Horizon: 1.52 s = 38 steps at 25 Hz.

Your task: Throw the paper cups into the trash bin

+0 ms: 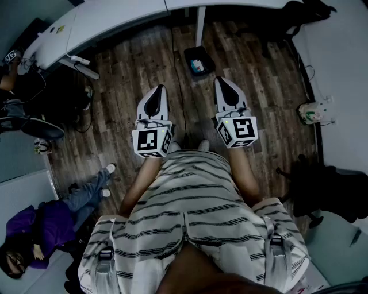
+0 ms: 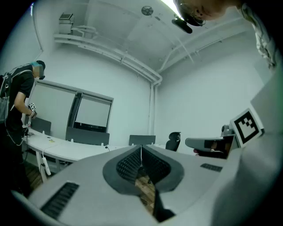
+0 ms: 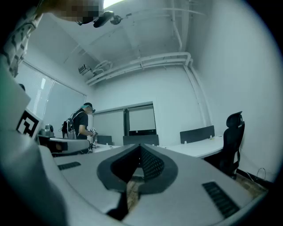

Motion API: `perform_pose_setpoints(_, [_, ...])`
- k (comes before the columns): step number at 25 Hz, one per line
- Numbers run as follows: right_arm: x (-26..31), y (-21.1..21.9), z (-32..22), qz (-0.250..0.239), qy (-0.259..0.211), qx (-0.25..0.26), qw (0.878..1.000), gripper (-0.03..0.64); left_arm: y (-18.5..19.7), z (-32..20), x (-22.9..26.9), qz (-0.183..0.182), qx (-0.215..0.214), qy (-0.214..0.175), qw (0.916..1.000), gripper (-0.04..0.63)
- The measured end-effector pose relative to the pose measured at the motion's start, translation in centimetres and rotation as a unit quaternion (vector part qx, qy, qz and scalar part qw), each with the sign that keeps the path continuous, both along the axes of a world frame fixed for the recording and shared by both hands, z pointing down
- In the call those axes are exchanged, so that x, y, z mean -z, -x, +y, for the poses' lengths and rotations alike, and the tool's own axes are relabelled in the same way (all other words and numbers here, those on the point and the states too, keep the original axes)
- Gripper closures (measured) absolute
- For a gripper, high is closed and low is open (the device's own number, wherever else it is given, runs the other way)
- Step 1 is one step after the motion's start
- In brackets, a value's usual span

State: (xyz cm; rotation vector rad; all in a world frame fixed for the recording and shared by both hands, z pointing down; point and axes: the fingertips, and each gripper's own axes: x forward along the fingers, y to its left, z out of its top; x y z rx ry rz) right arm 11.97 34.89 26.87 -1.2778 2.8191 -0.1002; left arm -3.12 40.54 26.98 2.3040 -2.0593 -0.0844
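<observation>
Office room. Floor point(image 1: 132, 74) is dark wood-look plank, with a cable point(image 1: 174, 51) lying across it. Long white desks point(image 1: 115, 17) curve along the far side, with grey divider panels point(image 3: 196, 133) standing on them. A black office chair point(image 3: 232, 137) sits beside a desk near the right wall. Walls point(image 2: 199, 97) are plain white. There's a dark-framed glazed partition point(image 2: 90, 114) behind the desks. White ceiling with exposed white pipes point(image 3: 141, 62) under it, strip light point(image 2: 170, 4) on. Overall dim, bluish cast.

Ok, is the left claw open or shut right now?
Shut. The left gripper view shows the grey left claw with its ribbed dark pads meeting at the tip, nothing between them.
</observation>
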Motion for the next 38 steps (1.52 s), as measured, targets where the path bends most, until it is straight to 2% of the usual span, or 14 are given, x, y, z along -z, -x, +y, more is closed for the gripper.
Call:
perform_pose_setpoints(8, [0.2, -1.9, -0.4, -0.016, 0.004, 0.01, 1.0, 0.607, -2.5, -0.3, -0.2, -0.006, 0.001, 0.006, 1.0, 0.571])
perform_pose_setpoints(15, [-0.5, -3.9, -0.8, 0.001, 0.008, 0.018, 1.0, 0.606, -5.1, -0.7, -0.8, -0.008, 0.009, 0.015, 0.9998, 0.571])
perform_pose_setpoints(23, [-1.1, -5.0, -1.3, -0.007, 0.009, 0.035, 0.999, 0.606, -7.1, -0.5, -3.1, -0.014, 0.024, 0.037, 0.9989, 0.571])
perform_pose_setpoints(31, [-3.0, -3.5, -6.5, 0.008, 0.022, 0.022, 0.999, 0.606, -5.3, -5.7, -4.7, 0.0, 0.023, 0.043, 0.9988, 0.571])
perform_pose_setpoints(38, [-2.7, 0.6, -14.8, 0.014, 0.012, 0.003, 1.0, 0.606, -0.9, -14.5, -4.8, 0.012, 0.008, 0.033, 0.9993, 0.571])
